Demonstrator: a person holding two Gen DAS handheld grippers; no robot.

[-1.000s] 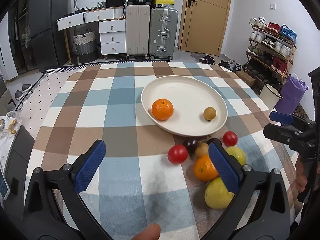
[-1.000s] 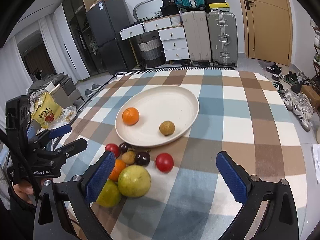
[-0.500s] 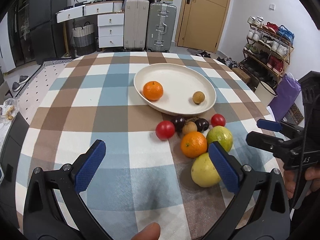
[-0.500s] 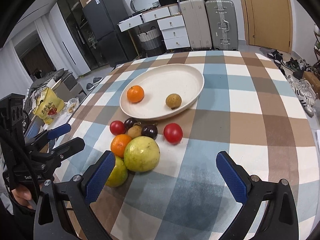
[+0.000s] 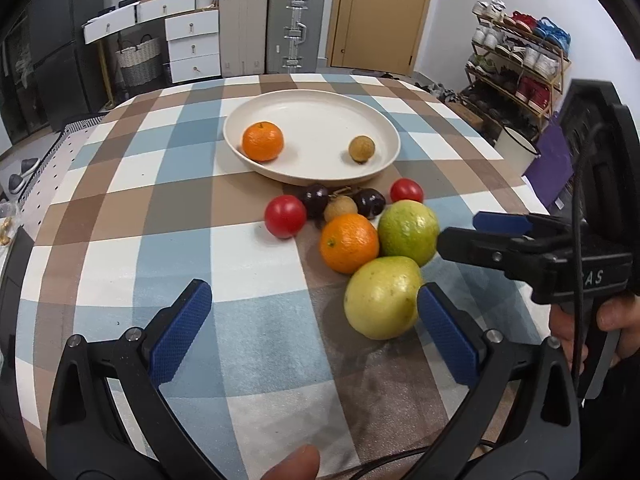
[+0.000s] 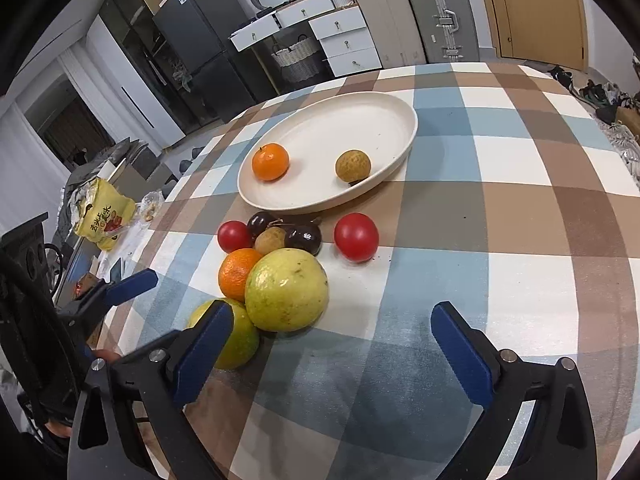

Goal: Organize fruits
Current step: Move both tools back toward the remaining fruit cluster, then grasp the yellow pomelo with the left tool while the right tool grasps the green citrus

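Note:
A cream plate holds an orange and a small brown fruit. In front of it lies a cluster: two red tomatoes, dark plums, a second orange, a green fruit and a yellow-green fruit. My left gripper is open and empty just short of the cluster; its right pad is beside the yellow-green fruit. My right gripper is open and empty, close to the big fruits.
The table has a checked cloth. A yellow snack bag lies off the table's left side. Suitcases, drawers and a shoe rack stand beyond the table.
Both grippers have moved forward and lower toward the fruit cluster, which now looks larger and closer. Both stay open. No fruit has moved.

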